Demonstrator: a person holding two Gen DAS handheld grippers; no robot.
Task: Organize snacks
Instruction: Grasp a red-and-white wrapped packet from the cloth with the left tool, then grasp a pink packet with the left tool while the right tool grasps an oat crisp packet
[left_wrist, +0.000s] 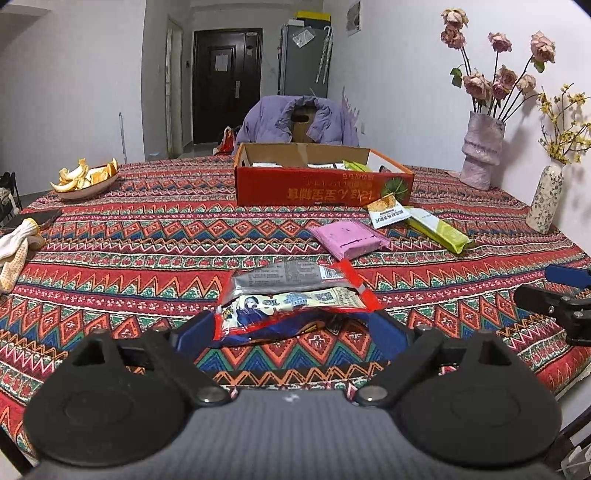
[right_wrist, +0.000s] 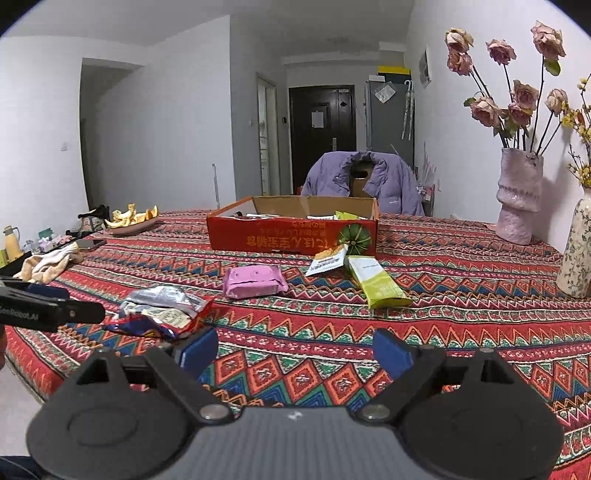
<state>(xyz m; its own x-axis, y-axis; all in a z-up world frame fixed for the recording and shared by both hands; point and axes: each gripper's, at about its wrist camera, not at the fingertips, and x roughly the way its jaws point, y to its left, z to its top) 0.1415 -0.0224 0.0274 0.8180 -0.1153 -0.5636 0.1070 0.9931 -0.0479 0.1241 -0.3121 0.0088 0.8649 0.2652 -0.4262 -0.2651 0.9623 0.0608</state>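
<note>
Left wrist view shows the left gripper (left_wrist: 291, 328) spread wide, its blue pads flanking a crumpled snack bag (left_wrist: 295, 299) at twelve o'clock, nothing pinched. The bag's long axis runs three to nine, across the fingers. The right gripper (right_wrist: 295, 352), also spread and empty, has that bag at ten o'clock, so the left is nearer. At twelve o'clock, well beyond the bag on the patterned tablecloth (left_wrist: 129, 236), sits the red box (left_wrist: 321, 186).
</note>
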